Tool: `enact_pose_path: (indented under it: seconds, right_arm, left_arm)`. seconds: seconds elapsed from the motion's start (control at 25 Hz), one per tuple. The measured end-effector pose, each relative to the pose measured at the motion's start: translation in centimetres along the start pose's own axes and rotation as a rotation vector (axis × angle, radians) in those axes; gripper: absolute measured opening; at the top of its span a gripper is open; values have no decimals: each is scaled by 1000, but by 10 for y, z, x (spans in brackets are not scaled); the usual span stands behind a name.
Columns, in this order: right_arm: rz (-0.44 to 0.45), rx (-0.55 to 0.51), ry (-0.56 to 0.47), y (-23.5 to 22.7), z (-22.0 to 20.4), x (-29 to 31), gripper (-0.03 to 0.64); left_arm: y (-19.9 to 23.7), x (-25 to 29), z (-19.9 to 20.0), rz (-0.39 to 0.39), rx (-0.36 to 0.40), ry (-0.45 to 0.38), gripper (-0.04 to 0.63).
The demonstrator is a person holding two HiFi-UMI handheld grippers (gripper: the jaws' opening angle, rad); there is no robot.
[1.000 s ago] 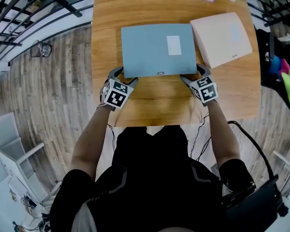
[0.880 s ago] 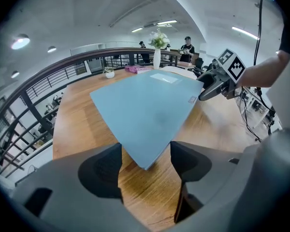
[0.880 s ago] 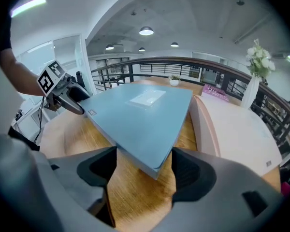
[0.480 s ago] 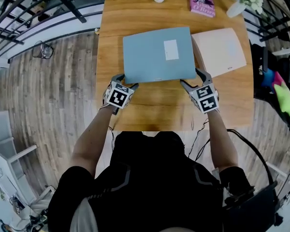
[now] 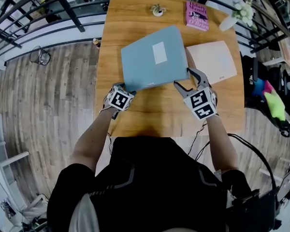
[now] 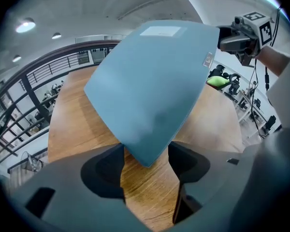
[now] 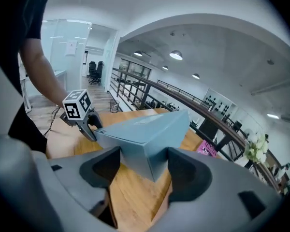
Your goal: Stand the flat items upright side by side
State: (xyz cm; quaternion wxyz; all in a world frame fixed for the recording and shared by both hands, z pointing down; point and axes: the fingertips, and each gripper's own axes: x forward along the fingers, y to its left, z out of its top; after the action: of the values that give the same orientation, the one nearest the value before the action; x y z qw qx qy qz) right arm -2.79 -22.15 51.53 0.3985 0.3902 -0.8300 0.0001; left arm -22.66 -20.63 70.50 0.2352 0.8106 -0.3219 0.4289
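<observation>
Between the jaws of left tool and right tool: near corners of blue box, clamped; jaws have just been closing. Right corner higher, probably to tip it upright.

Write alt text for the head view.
Seen from above, a person's left gripper and right gripper, jaws just closing in, grip the near corners of a blue box file, holding it tilted over a wooden table; a cream file lies flat beside it.

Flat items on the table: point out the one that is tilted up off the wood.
The blue file box, lifted and slanted. The cream folder beside it and the pink book lie flat on the table.
</observation>
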Motion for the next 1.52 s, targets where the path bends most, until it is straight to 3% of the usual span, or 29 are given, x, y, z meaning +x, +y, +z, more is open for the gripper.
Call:
enact_pose_path:
  seconds: [0.72,0.92,1.24,1.52]
  right_arm:
    - [-6,-410,-23,34,113,-4,295]
    - [-7,-535,-40,48,131,-3,295]
    - [17,-626,-86,71,160,7,287]
    - [55,-637,-140,89,178,13,276]
  left_arm:
    - [-3,13,-5,-12,25,27,265]
    - [-17,11,-16,-71,130,88,278]
    - [-21,-11,-1,-75,37,-61,278]
    - [-2,-59,6,49,-24,-175,278]
